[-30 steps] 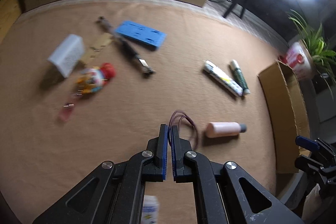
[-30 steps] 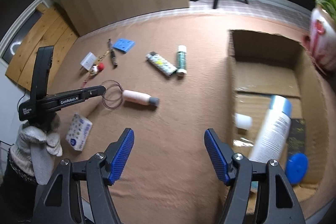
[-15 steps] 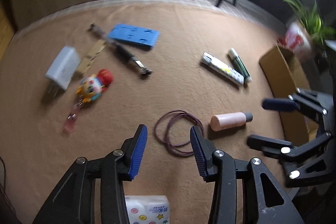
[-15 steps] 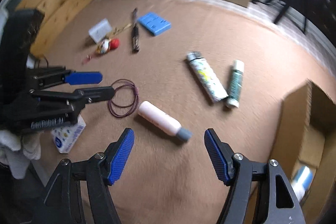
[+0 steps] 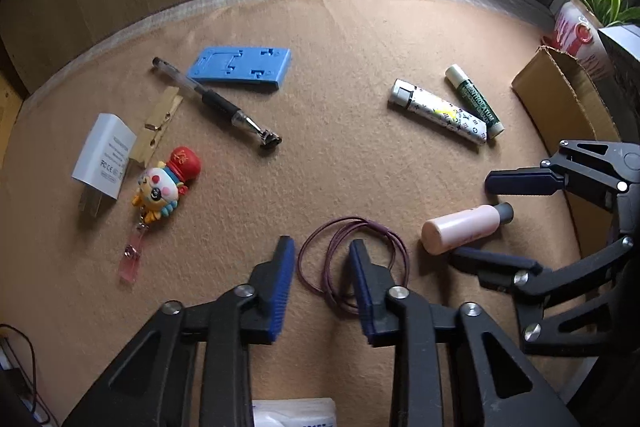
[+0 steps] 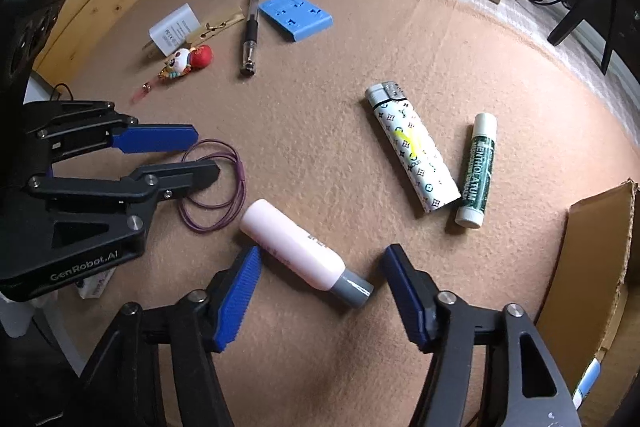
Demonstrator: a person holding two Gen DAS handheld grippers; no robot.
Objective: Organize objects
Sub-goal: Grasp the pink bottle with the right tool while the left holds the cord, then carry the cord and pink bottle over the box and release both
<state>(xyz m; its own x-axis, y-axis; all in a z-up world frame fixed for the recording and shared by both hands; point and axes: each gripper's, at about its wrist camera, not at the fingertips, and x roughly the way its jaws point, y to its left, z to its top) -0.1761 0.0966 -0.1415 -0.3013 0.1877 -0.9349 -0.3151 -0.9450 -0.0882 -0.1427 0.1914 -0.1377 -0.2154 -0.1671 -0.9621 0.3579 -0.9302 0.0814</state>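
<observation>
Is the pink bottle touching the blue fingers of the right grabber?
Apart. The right wrist view shows the pink bottle lying between the right gripper pads, with bare mat either side.

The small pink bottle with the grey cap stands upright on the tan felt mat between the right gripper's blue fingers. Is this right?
Not quite: the small pink bottle with the grey cap lies on its side, as the right wrist view shows. It is on the tan felt mat, between the right gripper's blue fingers.

Left claw [image 5: 322, 263] pointing steeply down, jaws apart, just closing; right claw [image 6: 320, 269] likewise, wider.
</observation>
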